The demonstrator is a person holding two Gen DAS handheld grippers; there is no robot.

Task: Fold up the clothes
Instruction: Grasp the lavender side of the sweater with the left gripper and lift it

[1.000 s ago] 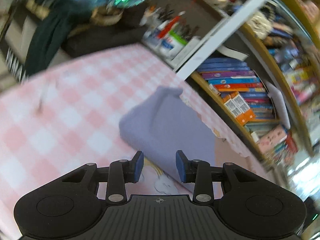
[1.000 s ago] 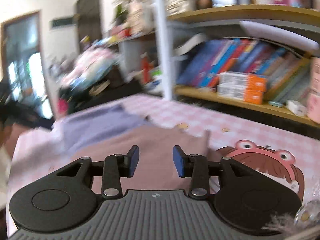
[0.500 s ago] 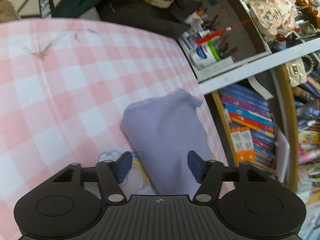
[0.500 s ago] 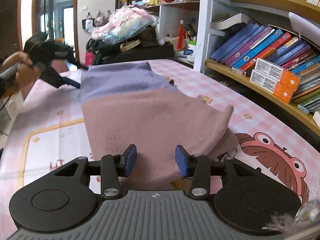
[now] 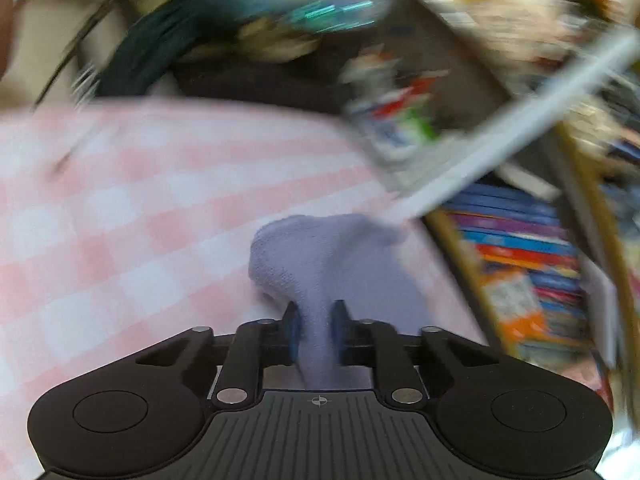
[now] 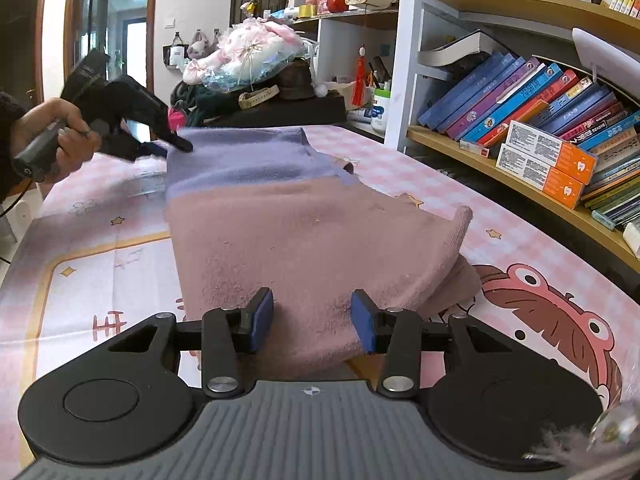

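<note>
Pinching the sweater [image 5: 320, 264], left hand-held gripper [image 5: 315, 330] just closed; right one [image 6: 312, 316] gapes (labels unreadable).

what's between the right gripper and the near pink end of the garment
Nothing visible. The right gripper stands open with the garment lying between its pads. The left gripper is shut on the purple end.

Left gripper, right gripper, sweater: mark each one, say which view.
left gripper [image 5: 314, 330]: left wrist view, between its fingertips, pinching lilac cloth.
right gripper [image 6: 313, 322]: right wrist view, gap between fingertips.
sweater [image 6: 304, 236]: right wrist view, middle of the pink part.
</note>
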